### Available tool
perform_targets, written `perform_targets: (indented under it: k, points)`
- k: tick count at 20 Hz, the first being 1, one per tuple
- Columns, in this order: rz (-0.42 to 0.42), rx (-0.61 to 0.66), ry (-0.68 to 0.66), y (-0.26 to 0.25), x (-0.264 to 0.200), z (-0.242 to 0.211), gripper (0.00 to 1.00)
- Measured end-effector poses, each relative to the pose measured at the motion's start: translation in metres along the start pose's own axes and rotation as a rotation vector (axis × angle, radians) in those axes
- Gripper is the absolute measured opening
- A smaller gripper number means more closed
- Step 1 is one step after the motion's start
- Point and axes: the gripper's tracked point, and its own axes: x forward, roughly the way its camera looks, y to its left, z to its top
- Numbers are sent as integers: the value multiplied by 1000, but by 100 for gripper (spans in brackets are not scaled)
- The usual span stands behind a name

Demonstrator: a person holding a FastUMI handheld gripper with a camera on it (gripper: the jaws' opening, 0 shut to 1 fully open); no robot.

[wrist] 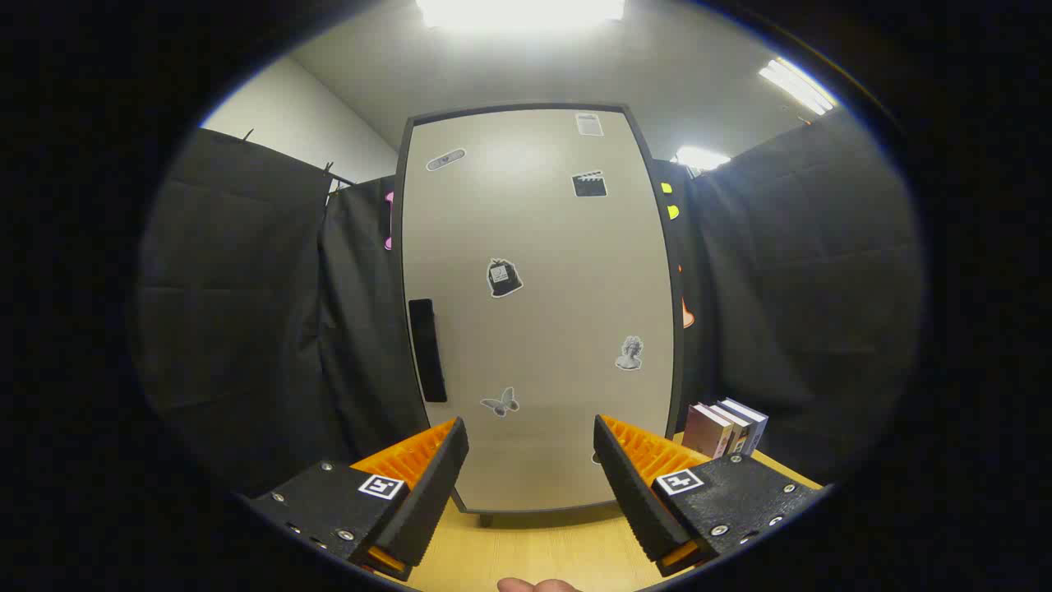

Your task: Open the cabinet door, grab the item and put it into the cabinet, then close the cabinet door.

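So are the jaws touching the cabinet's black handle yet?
Apart. The gripper view shows the gripper open, the handle on the cabinet door well beyond its jaws.

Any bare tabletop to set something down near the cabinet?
Yes: the wooden table strip between the open hand-held gripper and the closed cabinet foot. It is crowded to the cabinet's right, where the books stand.

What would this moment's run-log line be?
stage: before opening | cabinet door: shut | handle: untouched | gripper: open, empty, facing door | books: beside cabinet
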Motion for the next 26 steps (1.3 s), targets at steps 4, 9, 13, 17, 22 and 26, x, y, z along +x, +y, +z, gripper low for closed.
perform_targets:
  k: [4, 9, 13, 17, 22, 26]
  points:
    - [-1, 11, 2, -1, -1, 0, 95]
    - [4, 10, -4, -1, -4, 2, 95]
    - [6, 7, -1, 1, -6, 2, 95]
    - [6, 4, -3, 2, -6, 2, 95]
    - [5, -1, -6, 5, -2, 4, 95]
    - [14, -4, -11, 12, 11, 8, 95]
